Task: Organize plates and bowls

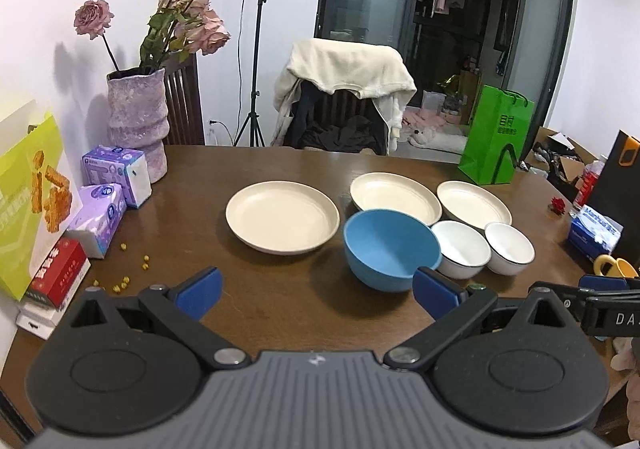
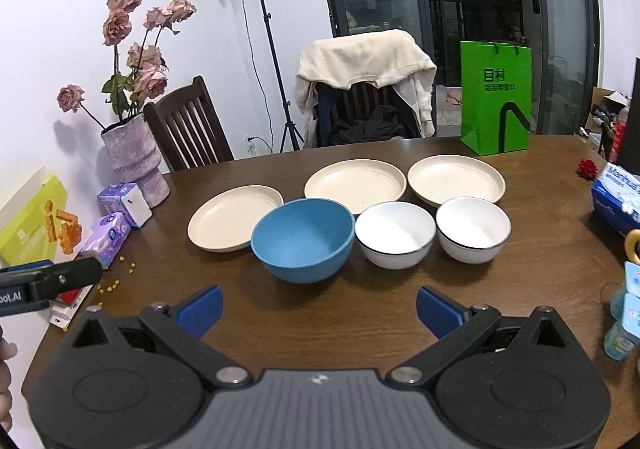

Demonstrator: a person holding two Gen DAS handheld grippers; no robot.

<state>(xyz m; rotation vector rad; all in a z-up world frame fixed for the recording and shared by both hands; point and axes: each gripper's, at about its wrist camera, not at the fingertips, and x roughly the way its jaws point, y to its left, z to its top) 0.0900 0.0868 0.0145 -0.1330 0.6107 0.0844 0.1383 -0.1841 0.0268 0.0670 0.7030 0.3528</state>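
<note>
Three cream plates lie on the brown table: left [image 1: 282, 221] [image 2: 234, 217], middle [image 1: 395, 197] [image 2: 355, 183], right [image 1: 474, 205] [image 2: 456, 179]. A blue bowl [image 1: 391, 249] [image 2: 304, 239] stands in front of them, with two white bowls [image 1: 461, 248] [image 1: 510, 247] [image 2: 395, 233] [image 2: 473, 229] to its right. My left gripper [image 1: 318, 295] is open and empty, hovering near the table's front, just short of the blue bowl. My right gripper [image 2: 319, 311] is open and empty, also short of the bowls.
A purple vase with roses [image 1: 138, 125] [image 2: 134, 161], tissue packs [image 1: 116, 173] and boxes sit at the left. A green bag [image 1: 496, 135] [image 2: 496, 97] stands at the back right. A blue box [image 1: 594, 233] and bottles [image 2: 626, 313] are at the right edge. Chairs stand behind the table.
</note>
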